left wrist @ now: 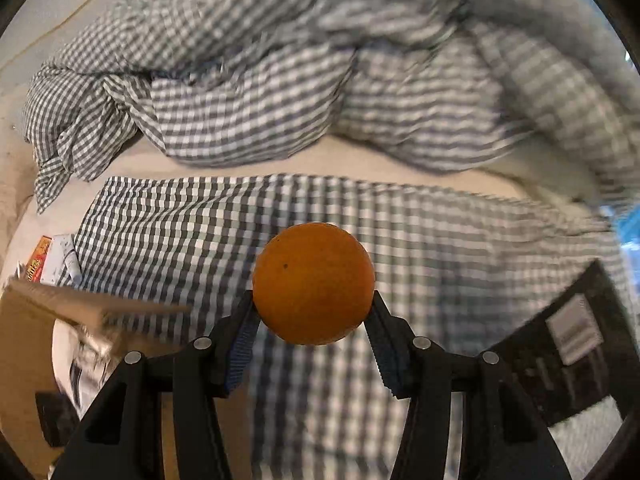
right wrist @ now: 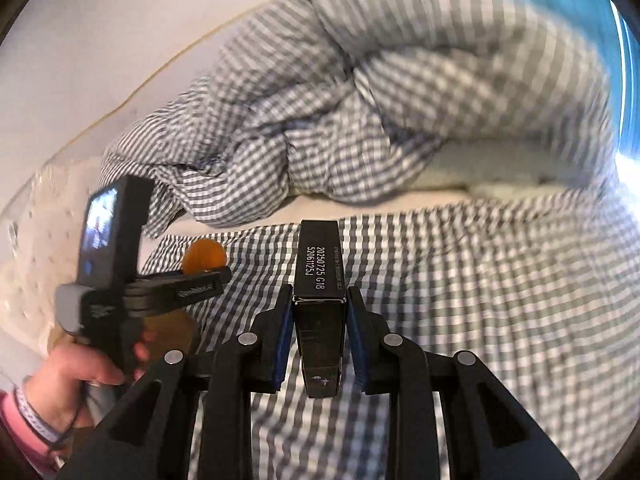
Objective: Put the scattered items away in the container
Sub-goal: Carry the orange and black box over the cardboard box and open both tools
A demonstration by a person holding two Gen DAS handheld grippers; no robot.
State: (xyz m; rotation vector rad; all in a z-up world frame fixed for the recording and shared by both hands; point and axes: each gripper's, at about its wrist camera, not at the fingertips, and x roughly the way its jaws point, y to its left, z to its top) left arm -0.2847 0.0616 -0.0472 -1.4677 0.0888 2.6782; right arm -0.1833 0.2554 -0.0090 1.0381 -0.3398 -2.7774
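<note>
My left gripper (left wrist: 314, 300) is shut on an orange (left wrist: 314, 282) and holds it above a gingham-covered bed. The orange also shows in the right wrist view (right wrist: 204, 256), held by the left gripper (right wrist: 208, 270) at the left. My right gripper (right wrist: 319, 294) is shut on a narrow black box (right wrist: 319, 268) with white printed numbers, held end-on above the bed. A cardboard box (left wrist: 48, 320) with an open flap sits at the lower left in the left wrist view, with papers inside. The black box also shows at the lower right of that view (left wrist: 568, 340).
A crumpled gingham duvet (left wrist: 280, 80) is piled at the back of the bed. A flat gingham sheet (left wrist: 400, 240) lies under both grippers. A small red and yellow packet (left wrist: 38, 260) lies beside the cardboard box. A white quilted surface (right wrist: 36, 240) is at the left.
</note>
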